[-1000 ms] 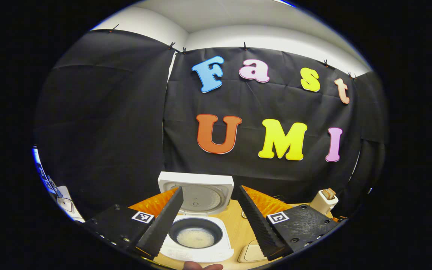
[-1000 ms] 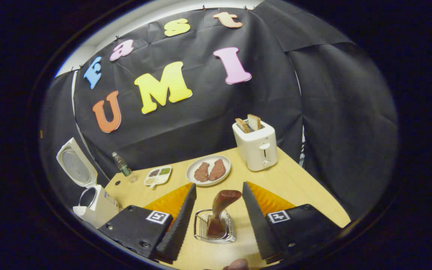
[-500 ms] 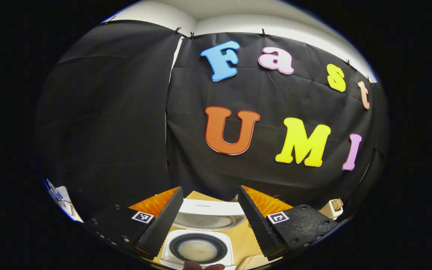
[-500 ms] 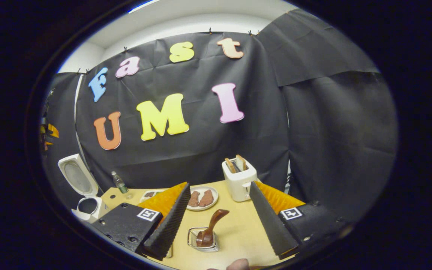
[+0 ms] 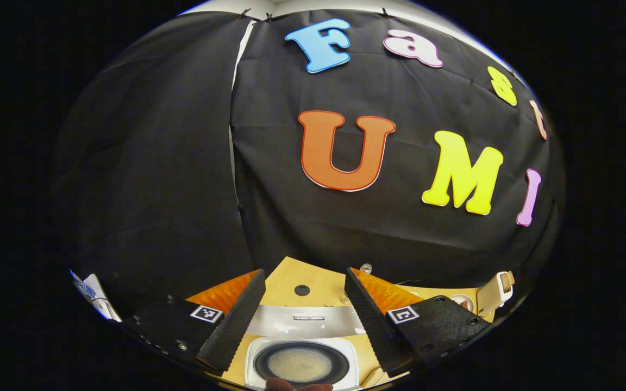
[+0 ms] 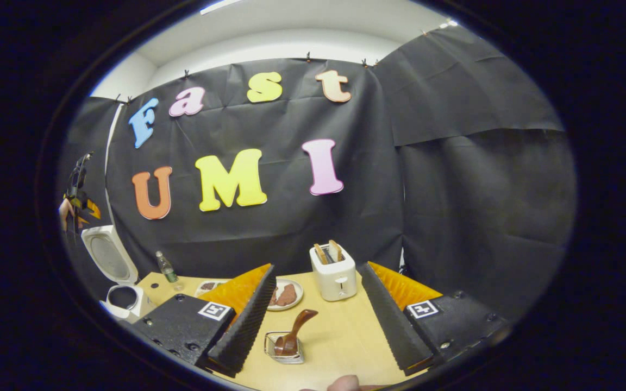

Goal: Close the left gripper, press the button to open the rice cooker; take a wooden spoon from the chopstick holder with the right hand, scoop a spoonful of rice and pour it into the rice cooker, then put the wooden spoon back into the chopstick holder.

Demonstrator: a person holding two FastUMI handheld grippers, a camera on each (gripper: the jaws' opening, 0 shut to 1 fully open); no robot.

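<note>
The white rice cooker (image 5: pixel 300 374) lies directly below my left gripper (image 5: pixel 305 271), lid (image 5: pixel 305 321) swung up, and pale rice shows in its dark pot (image 5: pixel 299 365). That gripper is open, nothing between its fingers. In the right gripper view the cooker (image 6: pixel 123 298) stands at the table's far left with its lid (image 6: pixel 107 255) upright. The brown wooden spoon (image 6: pixel 294 334) leans in the wire chopstick holder (image 6: pixel 283 350) on the table. My right gripper (image 6: pixel 317 267) hangs open above and behind the holder, clear of the spoon.
A white toaster (image 6: pixel 333 269) with bread slices stands at the back of the wooden table (image 6: pixel 345 336). Left of it are a plate of meat (image 6: pixel 287 296), a small seasoning dish (image 6: pixel 207 285) and a bottle (image 6: pixel 166 267). The toaster (image 5: pixel 495 290) also shows far right.
My right gripper has drawn back and up from the holder, the spoon staying inside it. The left gripper has come in over the open cooker, which now sits lower in its view.
</note>
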